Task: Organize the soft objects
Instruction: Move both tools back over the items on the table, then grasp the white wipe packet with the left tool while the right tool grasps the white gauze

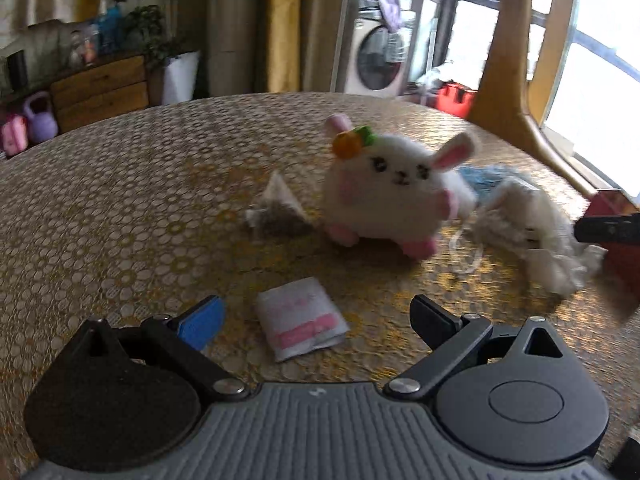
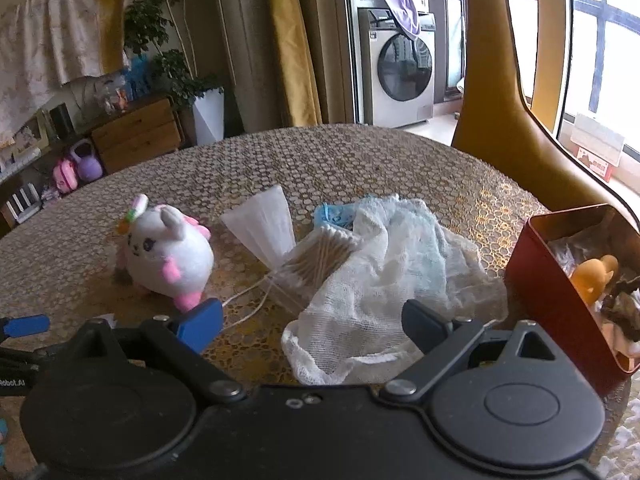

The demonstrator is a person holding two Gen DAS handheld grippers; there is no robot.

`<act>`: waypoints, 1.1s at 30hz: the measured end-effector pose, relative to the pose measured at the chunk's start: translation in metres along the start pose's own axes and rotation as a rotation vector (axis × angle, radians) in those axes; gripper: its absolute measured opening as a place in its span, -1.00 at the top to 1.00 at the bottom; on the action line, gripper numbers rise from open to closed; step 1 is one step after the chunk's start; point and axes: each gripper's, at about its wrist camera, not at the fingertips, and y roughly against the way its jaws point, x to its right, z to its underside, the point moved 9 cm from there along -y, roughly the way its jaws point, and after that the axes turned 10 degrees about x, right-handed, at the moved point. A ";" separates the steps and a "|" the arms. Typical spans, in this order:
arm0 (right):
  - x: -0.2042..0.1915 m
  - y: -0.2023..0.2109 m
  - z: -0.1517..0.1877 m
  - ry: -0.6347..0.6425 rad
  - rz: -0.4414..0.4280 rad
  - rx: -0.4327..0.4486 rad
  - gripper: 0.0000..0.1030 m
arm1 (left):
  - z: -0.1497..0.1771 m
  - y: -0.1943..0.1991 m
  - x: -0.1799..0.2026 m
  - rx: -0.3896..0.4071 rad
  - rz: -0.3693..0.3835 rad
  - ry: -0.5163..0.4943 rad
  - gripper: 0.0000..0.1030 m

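1. The left tongs [image 1: 316,320] stand wide open and hold nothing; a small white packet [image 1: 300,318] lies on the table [image 1: 120,220] between their tips.
2. A plush bunny [image 1: 396,190] sits ahead of them, slightly right.
3. The right tongs [image 2: 312,320] also gape empty, over white gauze [image 2: 380,280].
4. A red box [image 2: 560,300] stands just right of them.

Small white packet [image 1: 301,318] between spread jaws, plush bunny [image 1: 396,192] beyond.

Washing machine [image 2: 402,76], wooden dresser [image 2: 136,134]
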 end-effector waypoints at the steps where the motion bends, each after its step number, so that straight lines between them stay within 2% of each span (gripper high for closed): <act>1: 0.000 -0.003 0.002 -0.001 0.003 -0.006 -0.81 | 0.002 -0.004 -0.002 -0.004 -0.015 0.005 -0.94; 8: 0.007 -0.020 0.007 -0.023 0.066 -0.021 -0.74 | 0.011 -0.023 -0.008 -0.034 -0.073 0.049 -0.93; 11: 0.011 -0.028 0.008 -0.040 0.103 -0.022 -0.71 | 0.012 -0.025 -0.006 -0.030 -0.095 0.045 -0.85; 15: 0.015 -0.039 0.009 -0.042 0.137 -0.029 -0.62 | 0.013 -0.029 -0.006 -0.035 -0.122 0.043 -0.59; 18: 0.018 -0.045 0.011 -0.037 0.150 -0.039 -0.53 | 0.013 -0.030 -0.007 -0.028 -0.145 0.030 -0.49; 21: 0.021 -0.047 0.013 -0.030 0.162 -0.048 -0.47 | 0.012 -0.029 -0.009 -0.023 -0.174 0.016 -0.27; 25: 0.024 -0.048 0.016 -0.015 0.181 -0.053 -0.33 | 0.011 -0.029 -0.010 -0.017 -0.185 0.006 0.01; 33: 0.030 -0.044 0.019 -0.037 0.173 -0.049 0.20 | 0.009 -0.027 -0.013 -0.009 -0.172 0.020 0.14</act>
